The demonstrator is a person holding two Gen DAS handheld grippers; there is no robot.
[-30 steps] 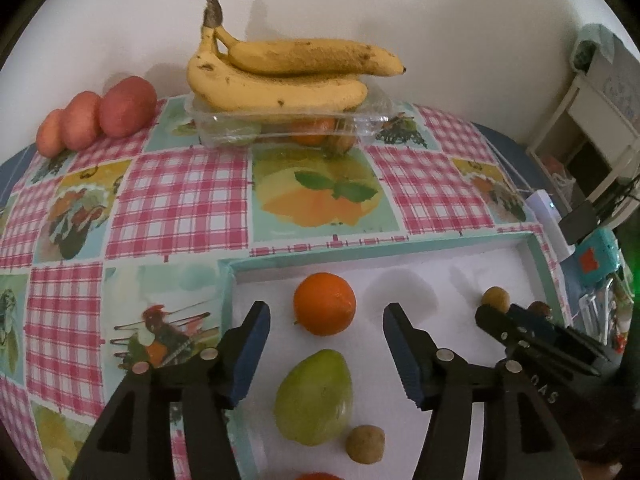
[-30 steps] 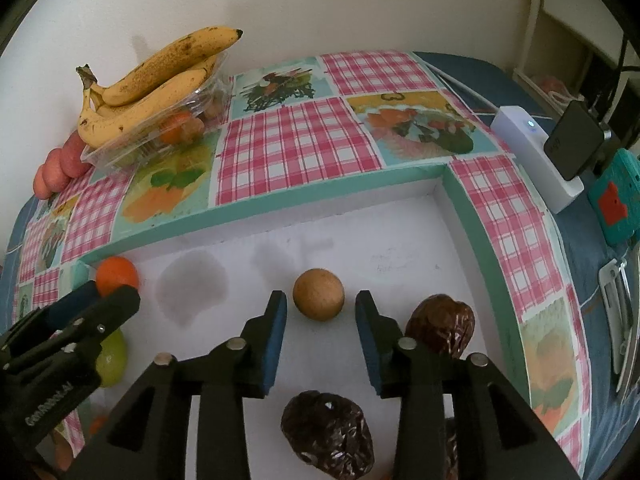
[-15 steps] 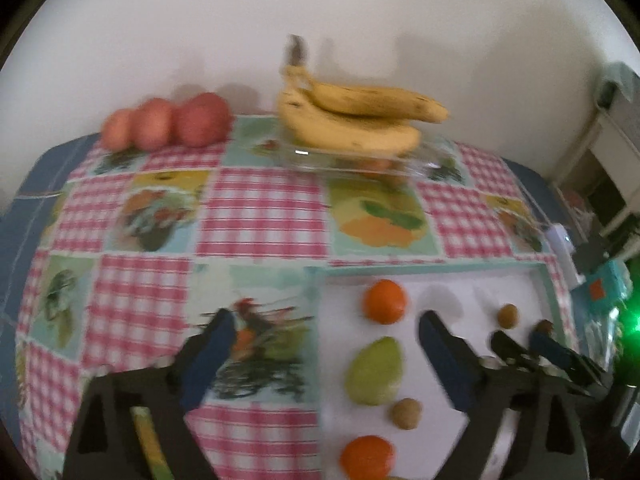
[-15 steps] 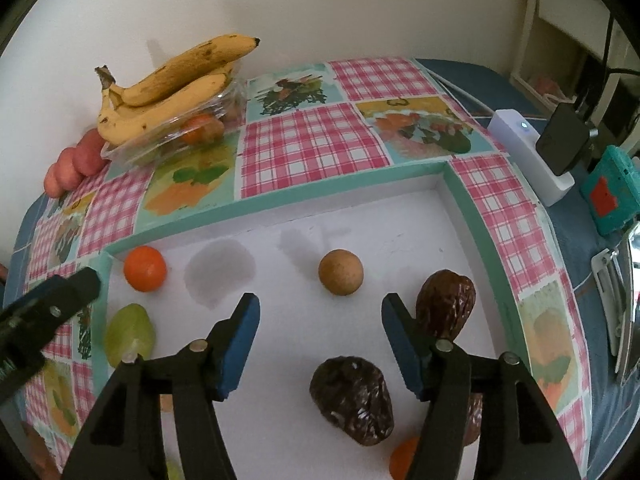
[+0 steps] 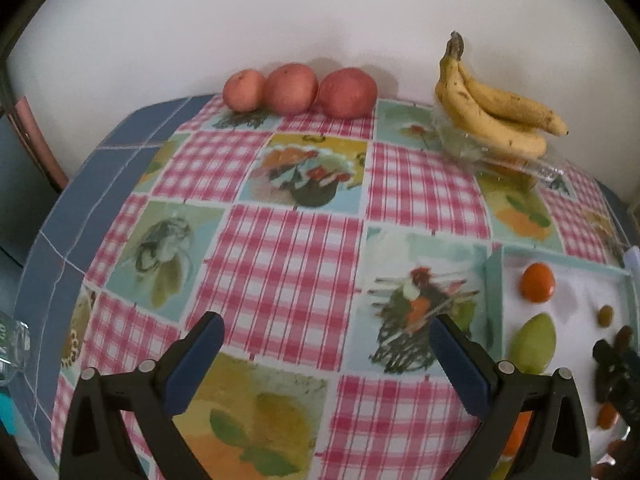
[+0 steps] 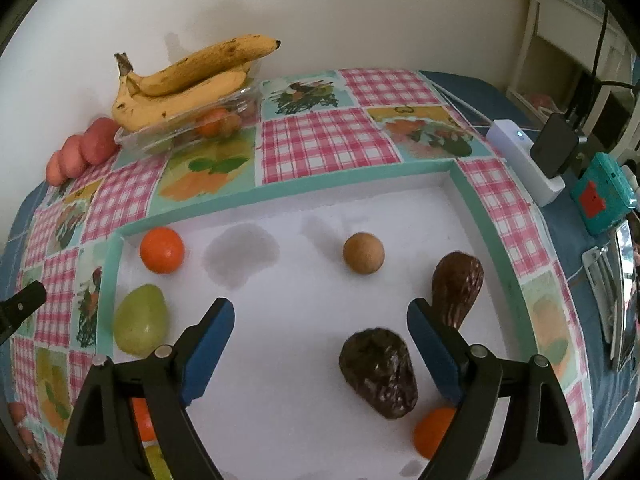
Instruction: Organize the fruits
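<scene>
A white tray (image 6: pixel 304 184) with a teal rim holds an orange (image 6: pixel 162 250), a green pear (image 6: pixel 140 325), a small brown round fruit (image 6: pixel 363 253), two dark avocados (image 6: pixel 379 373) (image 6: pixel 458 282) and another orange (image 6: pixel 434 430). My right gripper (image 6: pixel 320 350) is open and empty above the tray's middle. My left gripper (image 5: pixel 326 360) is open and empty over the checked tablecloth, left of the tray (image 5: pixel 494 300). Three red apples (image 5: pixel 300 90) line the far wall. Bananas (image 5: pixel 492 114) lie on a clear box (image 5: pixel 504 160).
The clear box (image 6: pixel 188 132) under the bananas holds more fruit. A white charger (image 6: pixel 524 160), a black device (image 6: pixel 558 146) and a teal box (image 6: pixel 604 200) lie on the blue surface at the right. A glass (image 5: pixel 10 344) stands at the far left.
My left gripper swung left, off the tray and over the tablecloth, and opened wider. My right gripper pulled back from the brown round fruit and opened wider.
</scene>
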